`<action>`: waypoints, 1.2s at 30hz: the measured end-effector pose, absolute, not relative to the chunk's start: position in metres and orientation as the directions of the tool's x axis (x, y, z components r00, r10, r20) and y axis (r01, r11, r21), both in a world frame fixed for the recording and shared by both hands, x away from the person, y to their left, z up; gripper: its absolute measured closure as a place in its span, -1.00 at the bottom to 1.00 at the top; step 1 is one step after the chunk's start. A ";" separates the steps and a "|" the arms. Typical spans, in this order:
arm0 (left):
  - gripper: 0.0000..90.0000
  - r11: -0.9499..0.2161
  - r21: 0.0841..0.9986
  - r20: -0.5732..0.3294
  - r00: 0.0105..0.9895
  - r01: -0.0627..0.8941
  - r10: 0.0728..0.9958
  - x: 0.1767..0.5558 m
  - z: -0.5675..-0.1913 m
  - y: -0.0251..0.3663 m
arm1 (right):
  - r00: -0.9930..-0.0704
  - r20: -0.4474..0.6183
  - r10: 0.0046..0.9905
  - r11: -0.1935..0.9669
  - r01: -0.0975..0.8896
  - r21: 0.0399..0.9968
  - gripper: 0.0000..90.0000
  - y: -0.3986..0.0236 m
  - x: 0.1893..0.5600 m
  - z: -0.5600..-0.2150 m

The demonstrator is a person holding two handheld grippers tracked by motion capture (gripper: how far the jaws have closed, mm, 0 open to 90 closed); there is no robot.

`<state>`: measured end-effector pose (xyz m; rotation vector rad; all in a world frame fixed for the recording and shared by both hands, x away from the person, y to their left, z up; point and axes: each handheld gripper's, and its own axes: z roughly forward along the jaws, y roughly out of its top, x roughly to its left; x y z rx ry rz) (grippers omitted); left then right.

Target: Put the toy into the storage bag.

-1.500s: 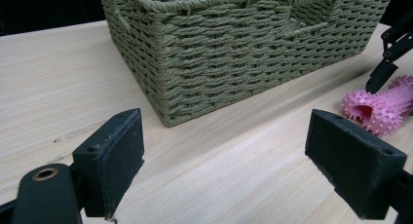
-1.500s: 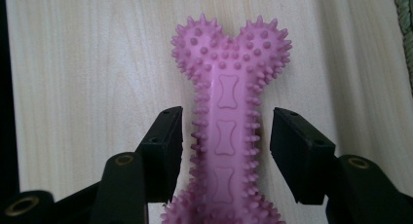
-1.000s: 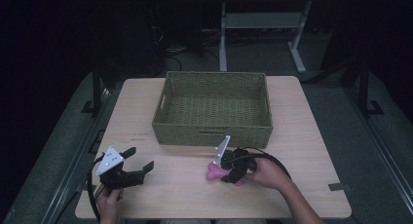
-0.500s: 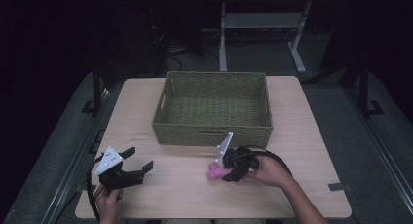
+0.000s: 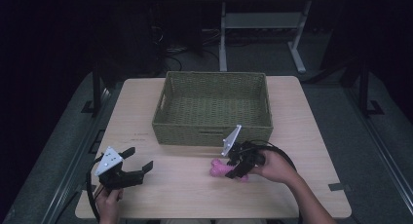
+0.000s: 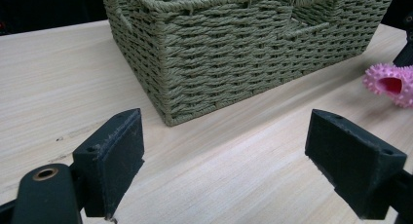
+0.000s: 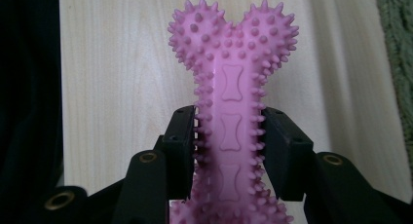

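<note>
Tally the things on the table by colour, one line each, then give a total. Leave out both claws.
Pink: 1, the spiky bone toy
Green: 1, the woven basket
Total: 2

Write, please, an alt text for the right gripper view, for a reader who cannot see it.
The right tongs are shut on the shaft of a pink spiky bone-shaped toy, one black pad pressing on each side. The toy's knobbed end points away from the camera, over a pale wooden table.
</note>
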<state>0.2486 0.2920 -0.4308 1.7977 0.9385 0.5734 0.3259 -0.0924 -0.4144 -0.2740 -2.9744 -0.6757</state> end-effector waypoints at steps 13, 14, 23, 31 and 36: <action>-0.69 -0.215 0.916 -0.027 0.588 0.339 0.809 0.248 -0.430 0.292 | -0.980 0.114 0.162 0.858 0.197 0.474 0.28 -0.105 0.334 -0.384; -0.69 -0.215 0.916 -0.028 0.588 0.340 0.809 0.248 -0.430 0.292 | -0.978 0.119 0.170 0.849 0.206 0.486 0.28 -0.109 0.335 -0.380; -0.69 -0.209 0.916 -0.034 0.585 0.342 0.810 0.248 -0.431 0.292 | -0.973 0.132 0.189 0.814 0.230 0.534 0.28 -0.122 0.343 -0.363; -0.69 -0.211 0.916 -0.032 0.585 0.342 0.810 0.248 -0.430 0.293 | -0.972 0.135 0.193 0.815 0.235 0.530 0.28 -0.120 0.347 -0.351; -0.69 -0.214 0.916 -0.028 0.586 0.339 0.810 0.248 -0.430 0.293 | -0.974 0.131 0.185 0.815 0.226 0.533 0.28 -0.118 0.350 -0.344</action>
